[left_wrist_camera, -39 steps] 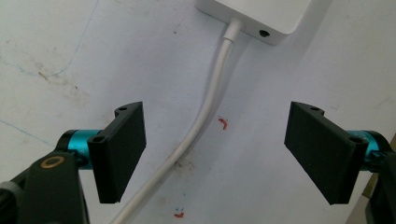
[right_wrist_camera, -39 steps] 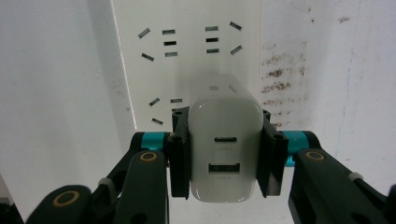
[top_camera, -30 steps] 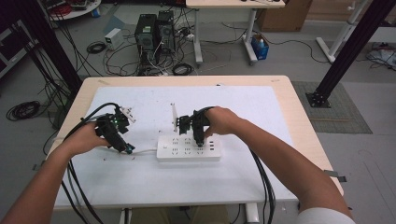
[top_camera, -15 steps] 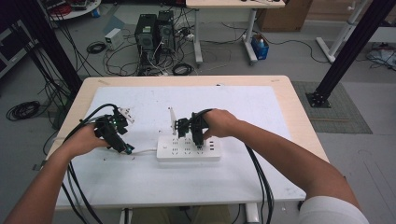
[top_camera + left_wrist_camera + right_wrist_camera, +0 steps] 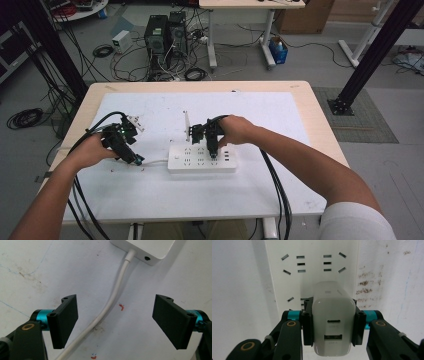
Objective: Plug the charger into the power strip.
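White USB charger (image 5: 333, 320) sits clamped in the right gripper (image 5: 333, 323) over the power strip (image 5: 202, 158), needing prong alignment next, while the left gripper (image 5: 115, 323), jaws apart, straddles the cord (image 5: 113, 298).

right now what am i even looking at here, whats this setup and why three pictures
A person sits at a table covered with a white sheet and holds a black two-jaw gripper in each hand; there is no robot arm. The high view looks down from above. The other two pictures come from small cameras riding on the grippers, looking along their jaws.

On the sheet lies a long white plastic power strip with a white cord. The left gripper hovers over that cord with its jaws apart, holding nothing. The right gripper is clamped on a white rounded charger block with two ports, held just above the strip's sockets. Whether its prongs are in a socket can't be told.
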